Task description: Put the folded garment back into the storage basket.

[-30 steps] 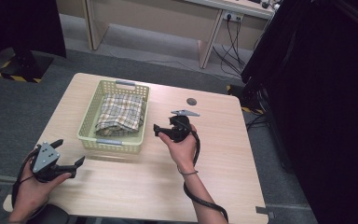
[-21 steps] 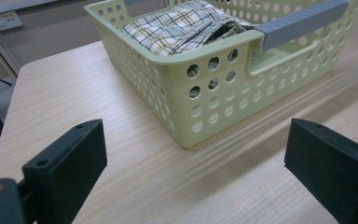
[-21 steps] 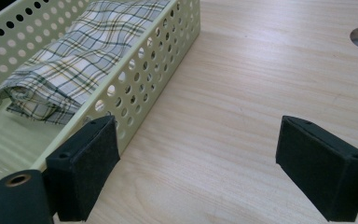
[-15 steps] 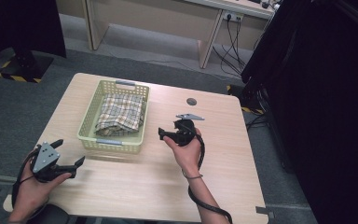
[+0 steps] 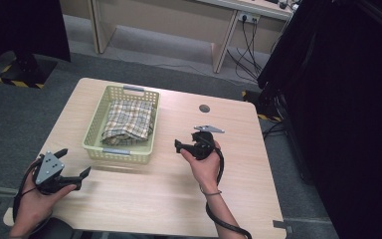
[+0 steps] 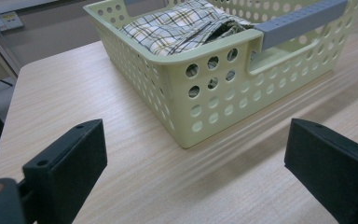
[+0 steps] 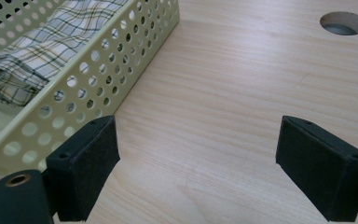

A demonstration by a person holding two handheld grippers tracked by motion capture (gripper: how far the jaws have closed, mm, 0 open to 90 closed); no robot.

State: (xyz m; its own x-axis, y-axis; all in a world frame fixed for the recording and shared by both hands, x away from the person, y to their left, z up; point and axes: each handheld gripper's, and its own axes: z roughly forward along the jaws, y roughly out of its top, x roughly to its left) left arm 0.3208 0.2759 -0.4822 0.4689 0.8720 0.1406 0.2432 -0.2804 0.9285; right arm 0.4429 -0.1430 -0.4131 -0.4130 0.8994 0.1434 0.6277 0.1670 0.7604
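A pale green perforated basket (image 5: 95, 130) stands on the left half of the wooden table, with a folded plaid cloth (image 5: 129, 119) inside it. My left gripper (image 5: 74, 162) is open near the table's front left corner, pointing at the basket's near end (image 6: 205, 93), where the cloth (image 6: 182, 25) shows over the rim. Right of the basket, my right gripper (image 5: 179, 147) hovers open over bare wood. My left gripper (image 6: 198, 172) and my right gripper (image 7: 200, 163) hold nothing. The basket's side wall (image 7: 98, 70) and the cloth (image 7: 42, 51) lie at the upper left of the right gripper view.
A round cable hole (image 5: 204, 108) (image 7: 343, 23) sits in the tabletop behind the right gripper. Grey carpet surrounds the table, and a desk with trailing cables (image 5: 248, 45) stands beyond it. A dark curtain (image 5: 348, 99) hangs at the right.
My right gripper has drifted a little to the right and toward the near edge, away from the basket. The left gripper, basket and cloth have stayed put.
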